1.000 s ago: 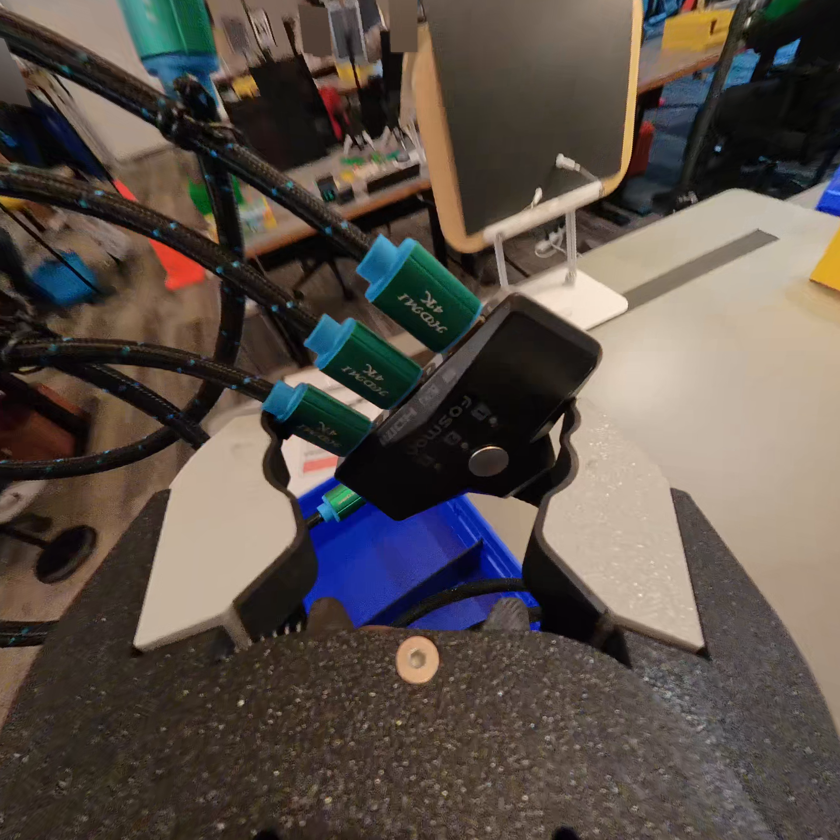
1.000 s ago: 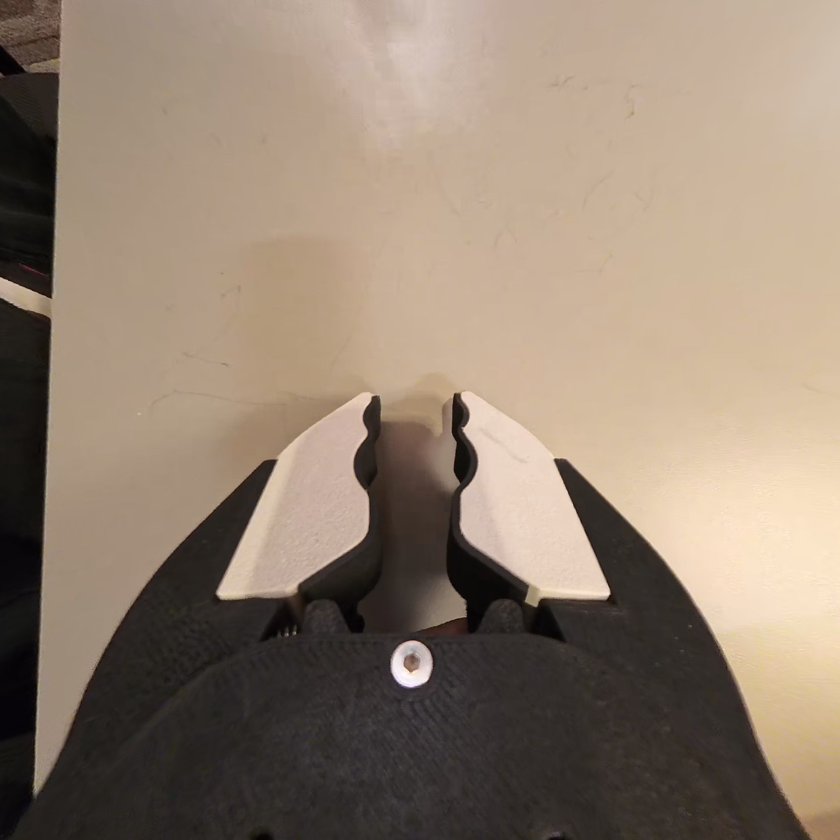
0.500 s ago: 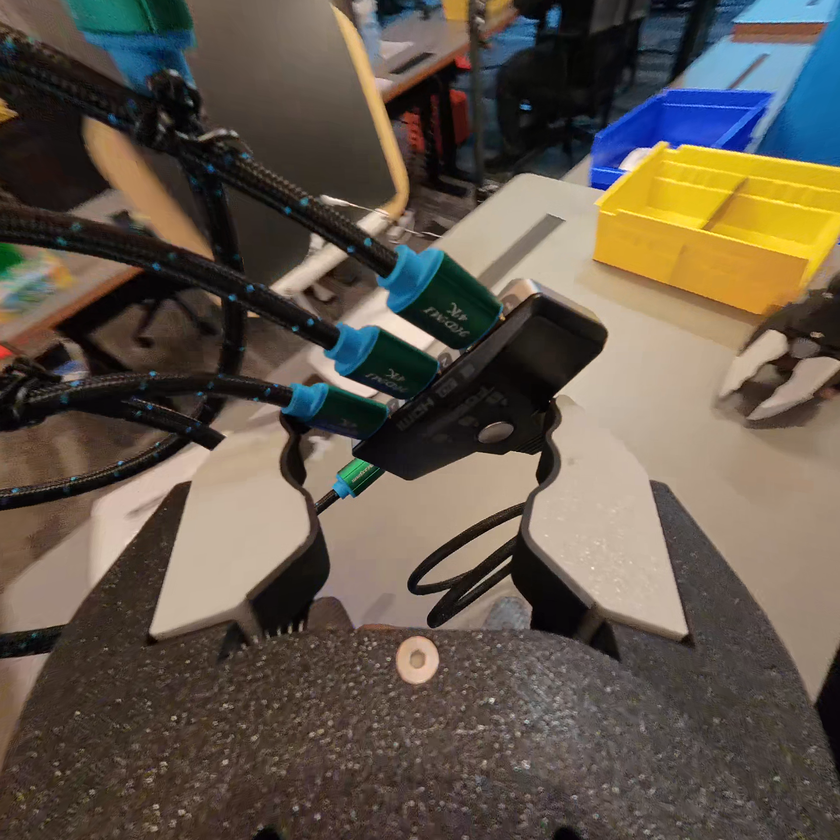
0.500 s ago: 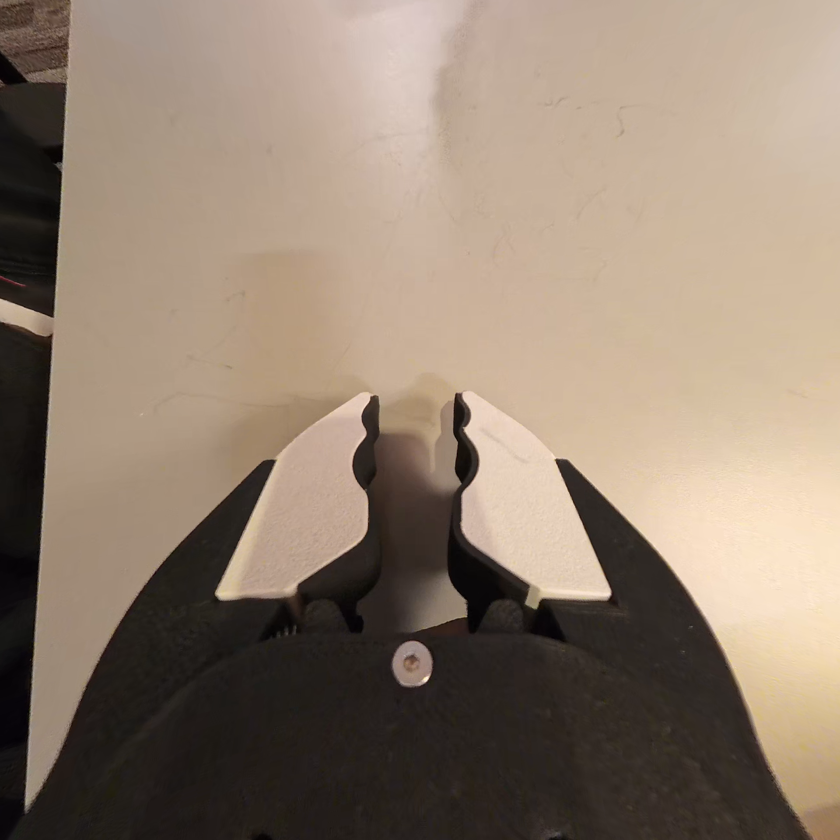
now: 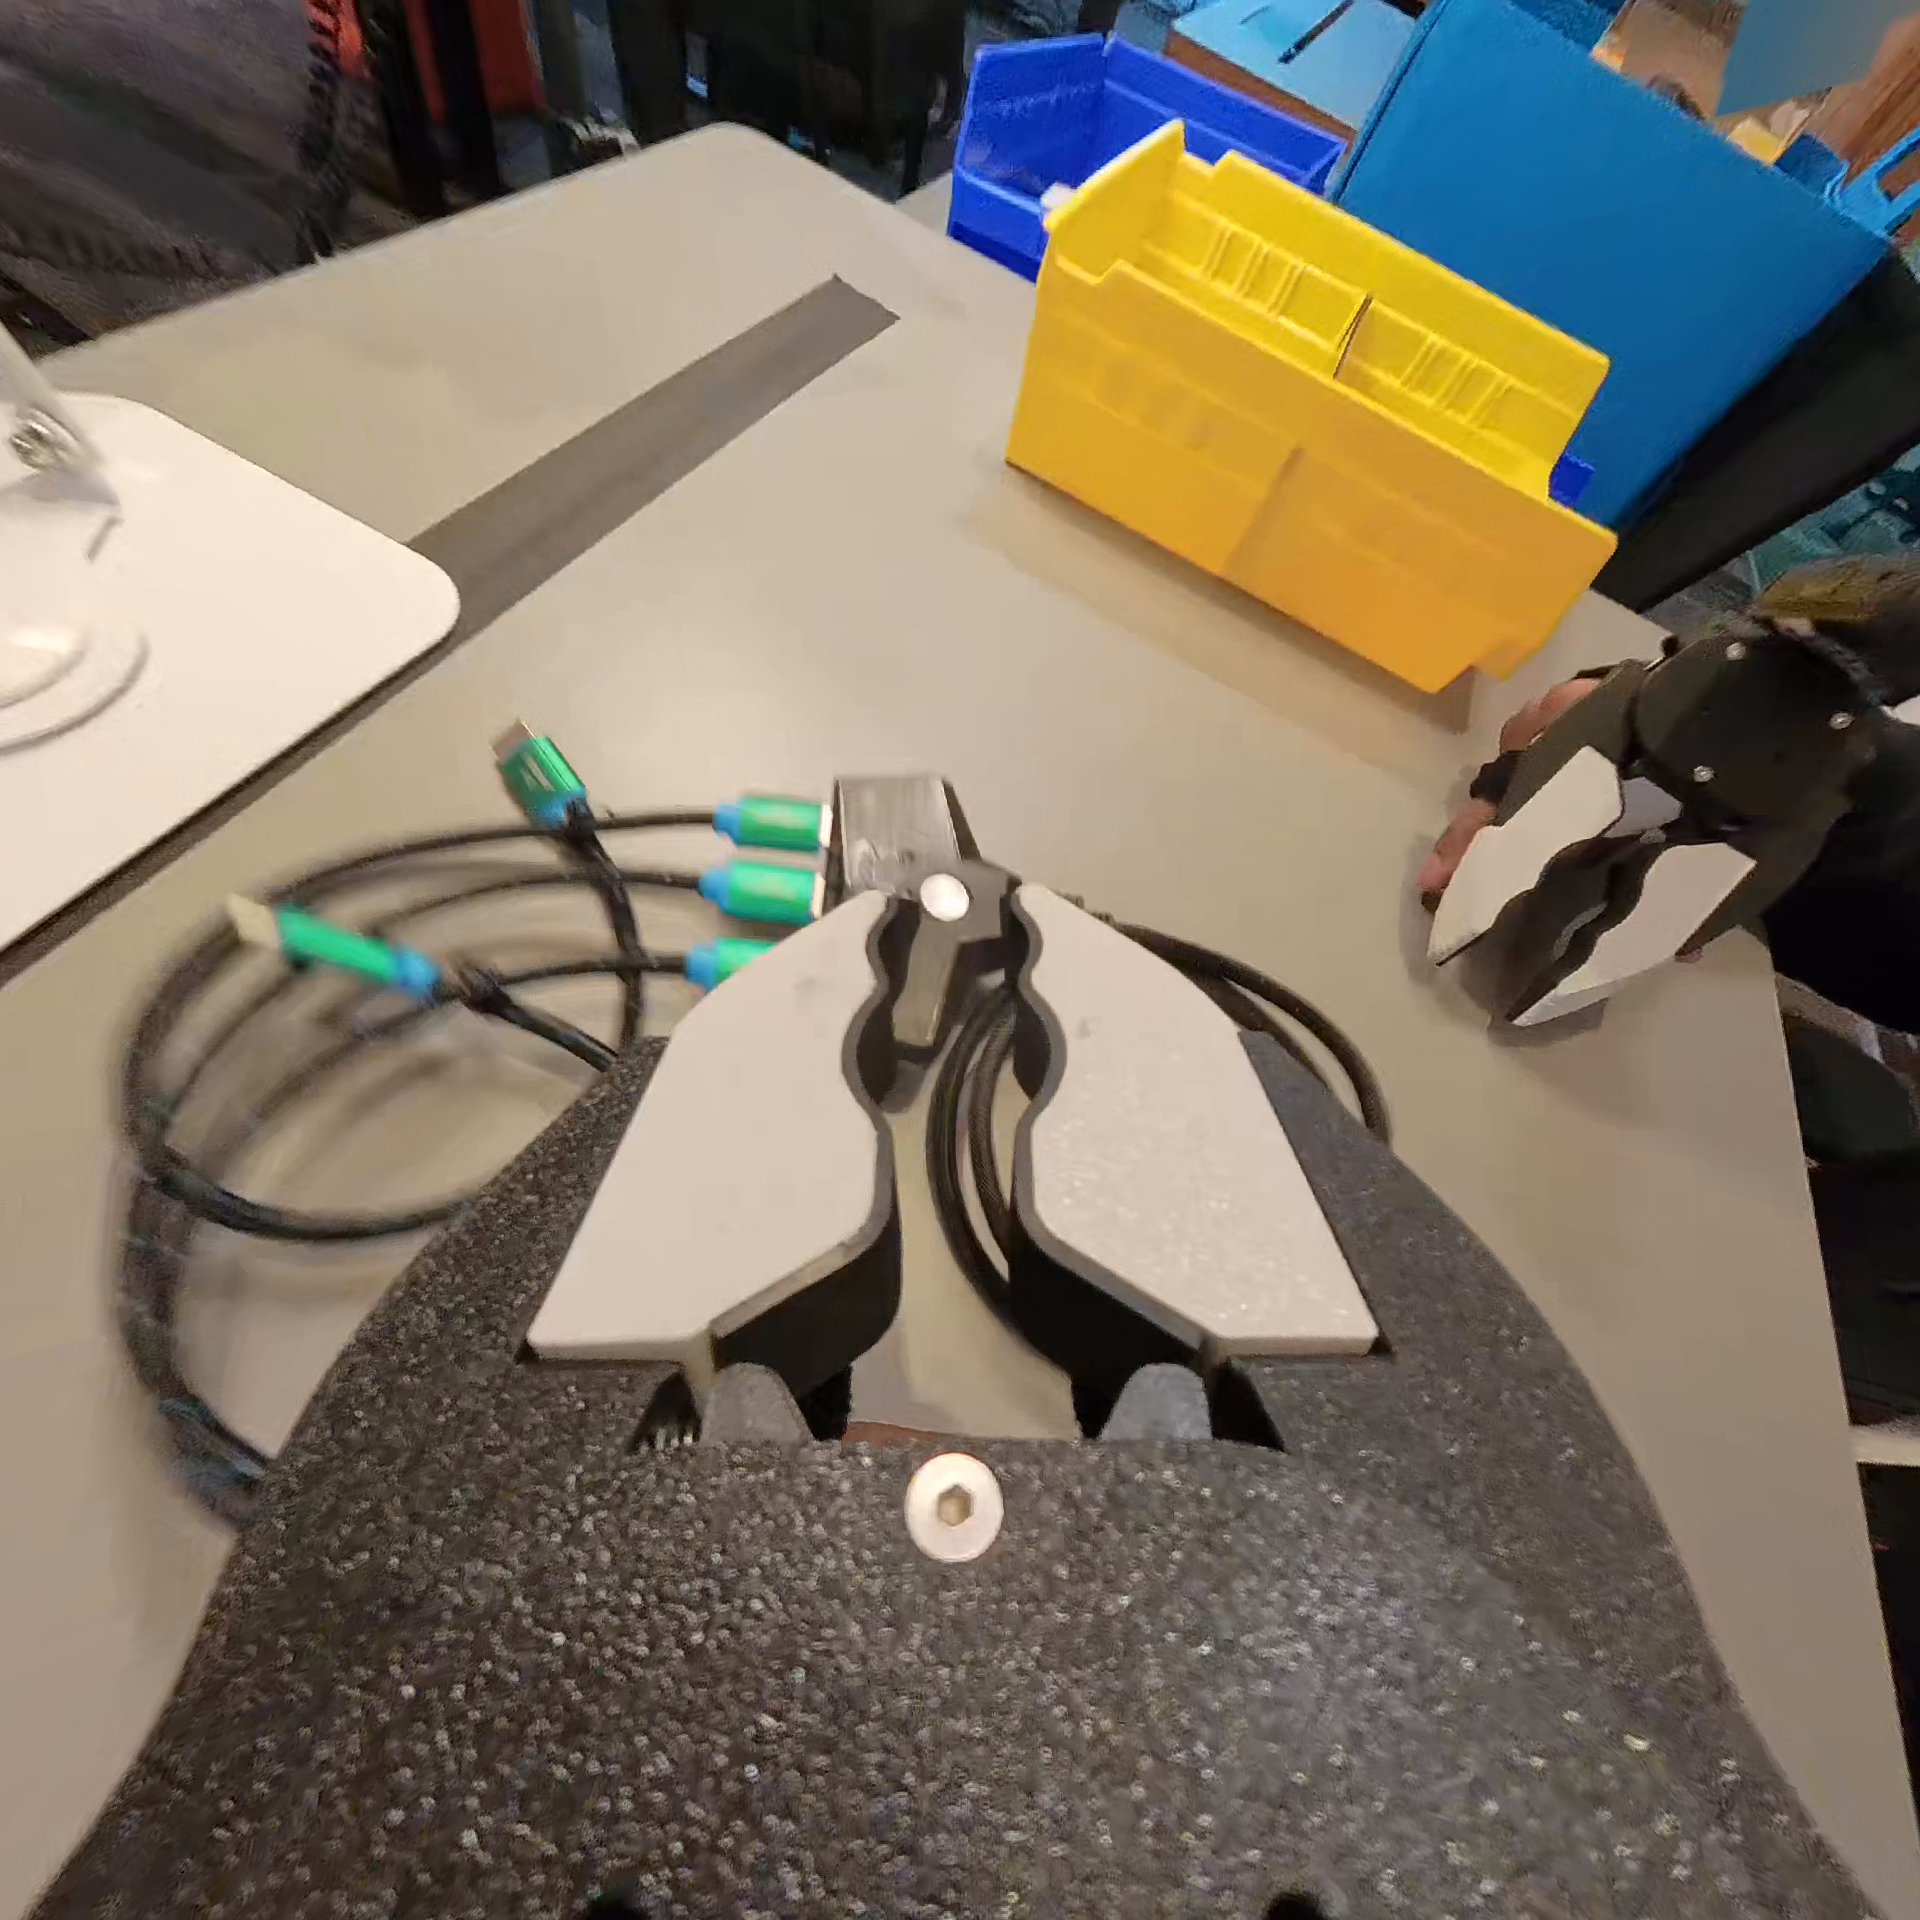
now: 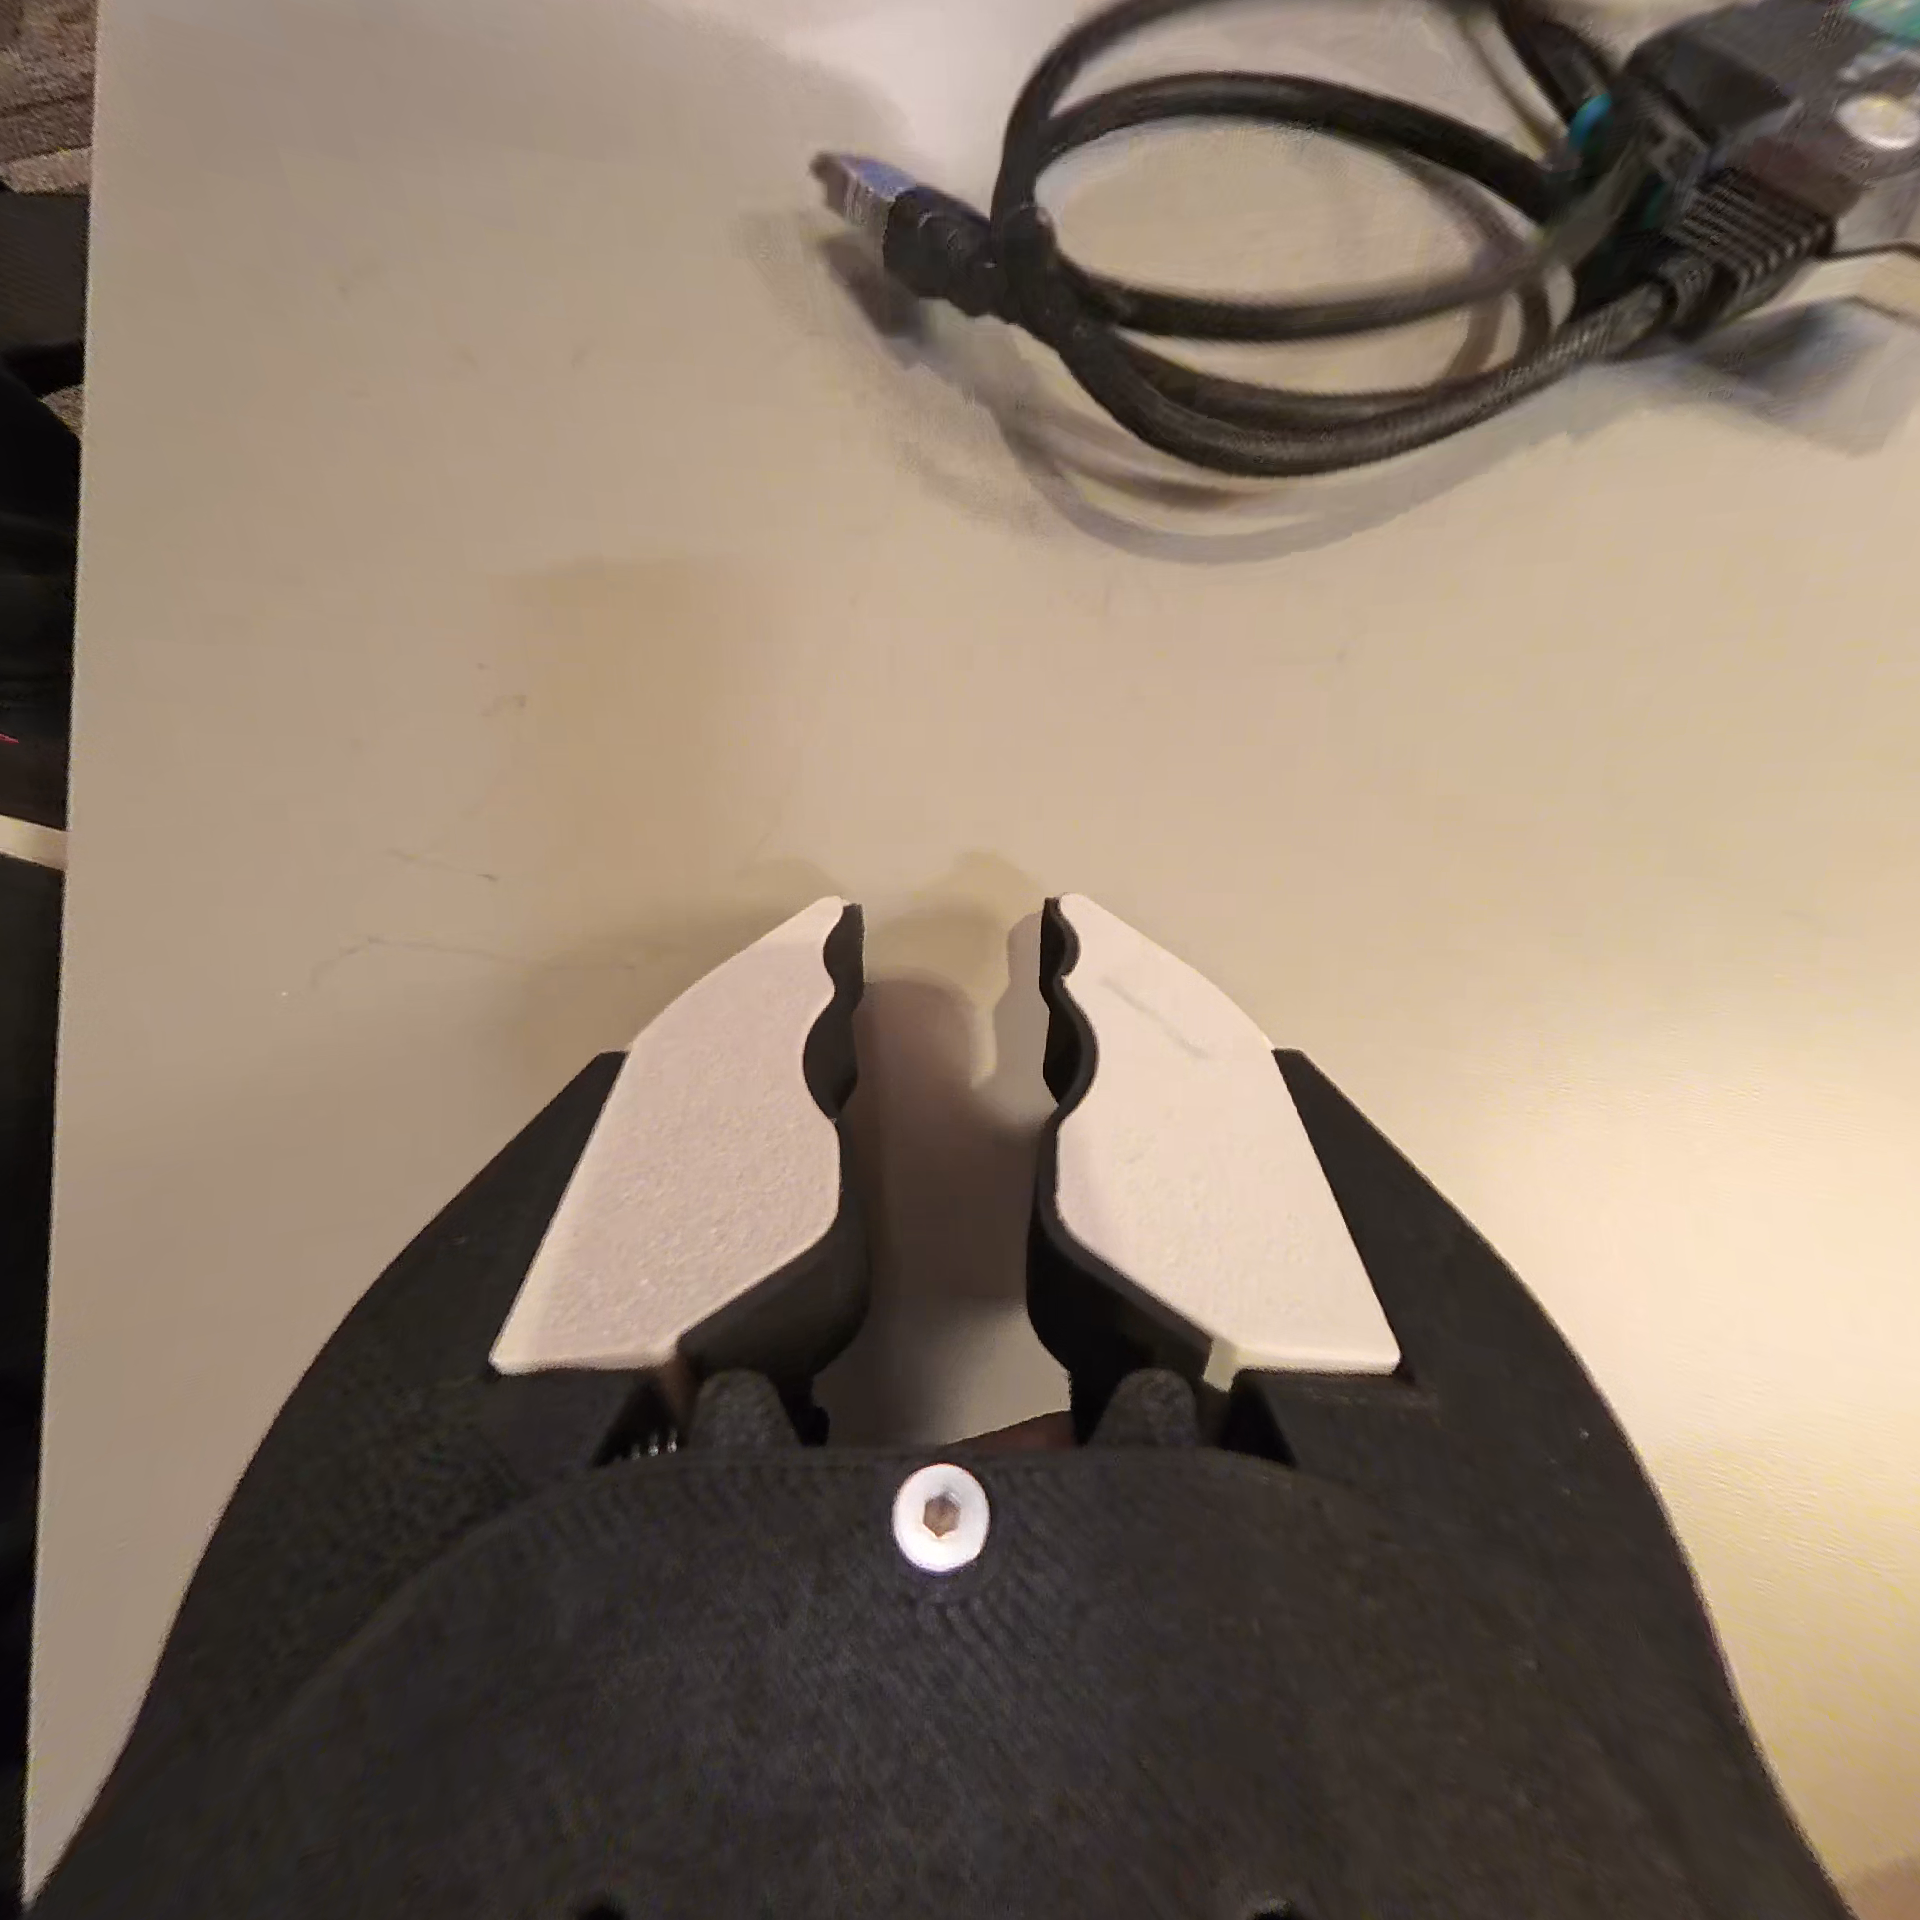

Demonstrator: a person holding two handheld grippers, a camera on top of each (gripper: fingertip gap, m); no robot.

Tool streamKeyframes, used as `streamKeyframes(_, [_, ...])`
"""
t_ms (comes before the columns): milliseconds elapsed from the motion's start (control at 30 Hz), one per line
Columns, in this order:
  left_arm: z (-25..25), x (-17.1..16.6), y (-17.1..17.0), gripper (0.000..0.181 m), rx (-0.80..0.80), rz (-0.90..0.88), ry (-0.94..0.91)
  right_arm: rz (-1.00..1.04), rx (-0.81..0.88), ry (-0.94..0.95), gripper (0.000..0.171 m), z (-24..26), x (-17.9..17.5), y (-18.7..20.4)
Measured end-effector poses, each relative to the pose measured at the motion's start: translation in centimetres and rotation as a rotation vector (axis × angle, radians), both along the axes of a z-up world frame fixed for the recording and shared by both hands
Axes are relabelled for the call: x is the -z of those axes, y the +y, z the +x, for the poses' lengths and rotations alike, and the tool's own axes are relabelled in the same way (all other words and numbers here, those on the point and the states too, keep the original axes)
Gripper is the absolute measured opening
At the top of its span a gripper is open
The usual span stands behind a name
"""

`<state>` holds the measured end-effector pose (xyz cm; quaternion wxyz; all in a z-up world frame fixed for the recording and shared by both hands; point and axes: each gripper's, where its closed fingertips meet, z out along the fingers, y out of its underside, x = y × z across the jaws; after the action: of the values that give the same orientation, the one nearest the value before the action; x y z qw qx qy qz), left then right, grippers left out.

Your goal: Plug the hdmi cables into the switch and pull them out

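The black HDMI switch (image 5: 914, 831) lies on the grey table (image 5: 1039, 675). Three green-and-blue HDMI plugs (image 5: 764, 888) sit in its left side. My left gripper (image 5: 948, 906) is closed narrowly on the switch's near end, by its silver button. Two loose green plugs (image 5: 535, 774) lie to the left among coiled black braided cables (image 5: 312, 1195). My right gripper (image 6: 951, 920) is slightly open and empty, resting low over bare table. It also shows at the right table edge in the left wrist view (image 5: 1538, 925). The switch (image 6: 1704, 73) and a cable loop (image 6: 1247, 312) are at the top of the right wrist view.
A yellow divided bin (image 5: 1299, 468) stands at the back right, with blue bins (image 5: 1091, 125) behind it. A white stand base (image 5: 208, 603) is at the left. A dark strip (image 5: 644, 436) runs across the table. The table edge is close at the right. Some 25 cm of space lies between my two pairs of fingers.
My left gripper swung from beside the table to over it and brought the switch and cables down onto the table; its jaws are narrower. The cables entered the right wrist view. The right gripper stayed put.
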<state>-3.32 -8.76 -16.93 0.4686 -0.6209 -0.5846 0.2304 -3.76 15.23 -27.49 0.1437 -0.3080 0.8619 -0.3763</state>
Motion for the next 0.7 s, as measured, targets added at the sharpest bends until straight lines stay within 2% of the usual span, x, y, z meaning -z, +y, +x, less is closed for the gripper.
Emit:
streamKeyframes(133, [-1.2,2.5,0.7,0.025,0.022,0.025,-0.042,-0.022,0.016,-0.007,0.033,-0.2,-0.3,-0.7])
streamKeyframes(267, [-1.4,3.5,0.4,0.039,-0.013,0.028,-0.03,-0.049,0.113,-0.01,0.035,-1.1,-1.4,-3.8])
streamKeyframes(467, [-1.0,3.4,-1.6,0.07,-0.168,-0.076,0.163,0.022,0.327,-0.046,0.044,-3.5,-2.1,-10.9])
streamKeyframes(567, [-0.4,2.9,-3.0,0.081,-0.25,-0.107,0.275,0.093,0.357,-0.091,0.053,-3.1,-0.9,-13.8])
streamKeyframes(700, [0.5,1.6,-4.3,0.093,-0.306,-0.096,0.376,0.16,0.322,-0.161,0.054,-0.3,-0.1,-15.2])
